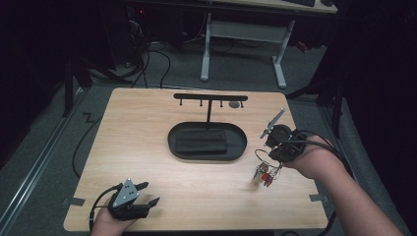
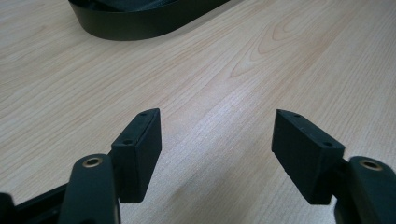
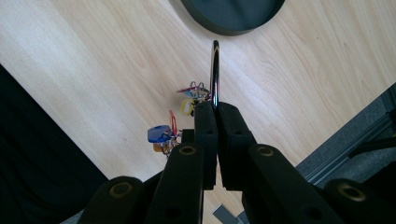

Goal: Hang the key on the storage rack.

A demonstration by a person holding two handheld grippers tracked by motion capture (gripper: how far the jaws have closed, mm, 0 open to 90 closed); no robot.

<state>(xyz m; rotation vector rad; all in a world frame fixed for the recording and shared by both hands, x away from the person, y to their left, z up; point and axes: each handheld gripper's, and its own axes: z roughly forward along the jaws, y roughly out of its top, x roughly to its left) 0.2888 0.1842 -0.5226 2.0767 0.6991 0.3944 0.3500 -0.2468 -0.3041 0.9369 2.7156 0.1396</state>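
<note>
A key ring (image 3: 215,74) is pinched in the right gripper (image 3: 215,108), keys (image 1: 265,176) dangling just above the worktop (image 1: 162,162) at the tray's (image 1: 177,147) 4 o'clock. The left gripper (image 2: 217,140) is held open, empty, at 7 o'clock.

between the black fingers (image 3: 206,122) of the right gripper (image 3: 215,109) is a silvery metal ring (image 3: 215,70); below them hang blue, yellow and red tags (image 3: 161,134). beyond the fingertips, a black oval tray (image 3: 233,14) on the pale wood-grain table (image 3: 93,60).
</note>
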